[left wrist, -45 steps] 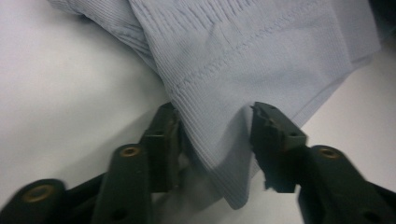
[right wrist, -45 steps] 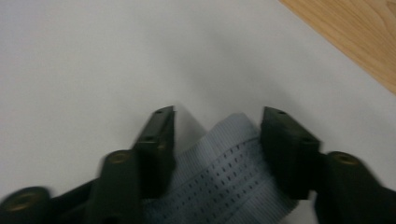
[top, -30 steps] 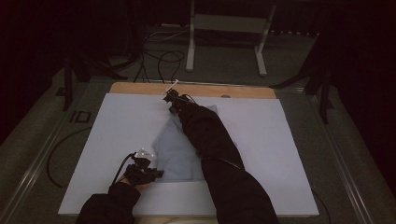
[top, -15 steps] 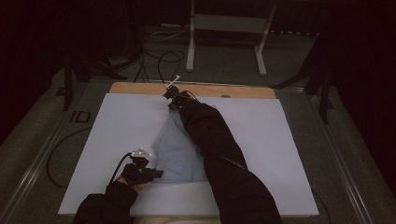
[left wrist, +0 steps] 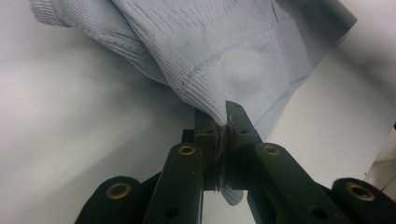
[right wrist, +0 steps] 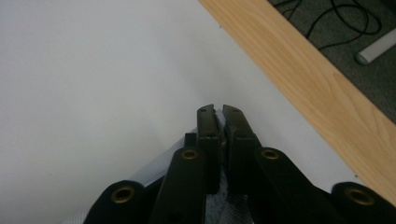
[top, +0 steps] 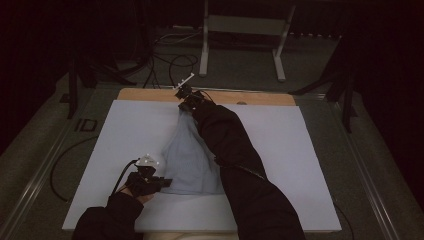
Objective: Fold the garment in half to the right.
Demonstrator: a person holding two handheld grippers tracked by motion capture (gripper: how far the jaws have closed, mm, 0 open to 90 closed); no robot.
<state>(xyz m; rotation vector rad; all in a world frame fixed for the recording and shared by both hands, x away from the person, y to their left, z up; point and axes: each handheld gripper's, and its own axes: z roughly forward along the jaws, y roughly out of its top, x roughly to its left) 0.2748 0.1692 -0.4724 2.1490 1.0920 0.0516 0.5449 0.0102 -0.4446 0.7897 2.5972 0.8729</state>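
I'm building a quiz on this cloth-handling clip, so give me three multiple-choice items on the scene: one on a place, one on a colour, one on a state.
1. Where does the right gripper hold the garment?
A. At its far end, near the wooden strip
B. At the near edge of the white sheet
C. Off the table

2. What colour is the garment?
A. Red
B. Pale blue
C. Black

3. How stands the left gripper?
A. Wide open
B. Shut on nothing
C. Shut on the garment's ribbed edge

Answers: 1 A, the high view shows it by the wood; 2 B, the left gripper view shows pale blue knit; 3 C, fabric sits pinched between its jaws.
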